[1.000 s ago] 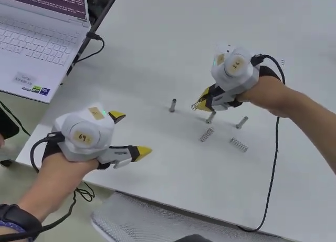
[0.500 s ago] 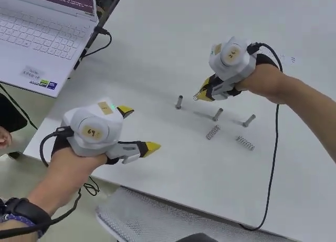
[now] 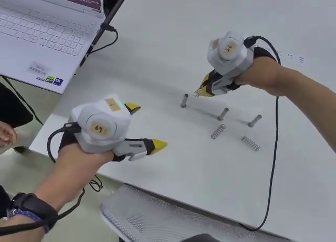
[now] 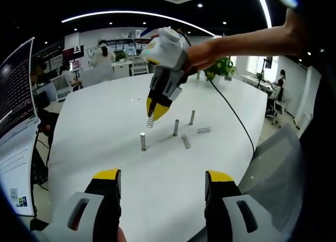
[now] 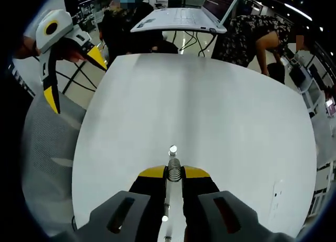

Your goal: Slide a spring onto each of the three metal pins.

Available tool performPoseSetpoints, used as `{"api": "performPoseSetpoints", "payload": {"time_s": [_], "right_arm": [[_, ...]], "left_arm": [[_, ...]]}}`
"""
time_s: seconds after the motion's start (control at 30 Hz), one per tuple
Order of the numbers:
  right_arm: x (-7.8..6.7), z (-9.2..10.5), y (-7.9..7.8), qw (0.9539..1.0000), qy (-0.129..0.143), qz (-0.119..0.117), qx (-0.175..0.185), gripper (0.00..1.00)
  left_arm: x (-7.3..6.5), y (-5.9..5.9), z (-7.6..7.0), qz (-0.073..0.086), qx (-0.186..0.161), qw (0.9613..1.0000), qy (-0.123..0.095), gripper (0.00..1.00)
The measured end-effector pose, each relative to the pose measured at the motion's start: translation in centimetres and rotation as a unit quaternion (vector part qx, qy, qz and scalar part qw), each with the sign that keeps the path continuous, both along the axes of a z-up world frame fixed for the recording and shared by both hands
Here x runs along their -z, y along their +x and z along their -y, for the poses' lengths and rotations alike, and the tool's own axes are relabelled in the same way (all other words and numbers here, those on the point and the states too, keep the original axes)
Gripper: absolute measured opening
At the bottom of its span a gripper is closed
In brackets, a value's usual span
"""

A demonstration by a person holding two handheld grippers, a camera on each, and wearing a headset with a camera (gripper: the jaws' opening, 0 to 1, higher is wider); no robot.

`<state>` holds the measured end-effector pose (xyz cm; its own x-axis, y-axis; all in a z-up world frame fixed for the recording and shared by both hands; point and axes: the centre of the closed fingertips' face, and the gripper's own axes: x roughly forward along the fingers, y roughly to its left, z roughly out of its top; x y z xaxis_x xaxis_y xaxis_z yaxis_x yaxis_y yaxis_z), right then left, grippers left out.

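Spring (image 4: 150, 121) in right gripper (image 4: 156, 113), above pin (image 4: 143, 141)

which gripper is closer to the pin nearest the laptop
Right. The right gripper, shut on a spring, hovers just beside the pin. The left gripper is open and clearly farther from it.

Three bare pins (image 3: 184, 100) stand upright, two springs (image 3: 218, 131) lying nearby, another spring (image 3: 197, 93) held aloft.

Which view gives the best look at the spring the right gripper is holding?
The right gripper view: the spring sits close and centred in the right gripper. The left gripper view shows it side-on and smaller; the head view, just a tiny glimpse.
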<state>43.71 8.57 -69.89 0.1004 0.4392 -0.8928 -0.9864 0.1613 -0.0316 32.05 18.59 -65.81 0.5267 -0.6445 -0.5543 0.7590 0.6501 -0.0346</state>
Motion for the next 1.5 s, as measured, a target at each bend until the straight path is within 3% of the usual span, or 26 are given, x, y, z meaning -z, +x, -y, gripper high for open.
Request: {"api": "performPoseSetpoints", "payload": {"time_s": [0.57, 1.5], "right_arm": [[0.4, -1.7, 0.1, 0.9997, -0.008, -0.004, -0.023, 0.09], [1.3, -2.8, 0.0, 0.9989, -0.019, -0.009, -0.041, 0.09]], "left_arm": [[0.2, 0.1, -0.3, -0.005, -0.005, 1.0000, -0.002, 0.60], [0.4, 0.0, -0.7, -0.012, -0.011, 0.9999, -0.003, 0.60]]}}
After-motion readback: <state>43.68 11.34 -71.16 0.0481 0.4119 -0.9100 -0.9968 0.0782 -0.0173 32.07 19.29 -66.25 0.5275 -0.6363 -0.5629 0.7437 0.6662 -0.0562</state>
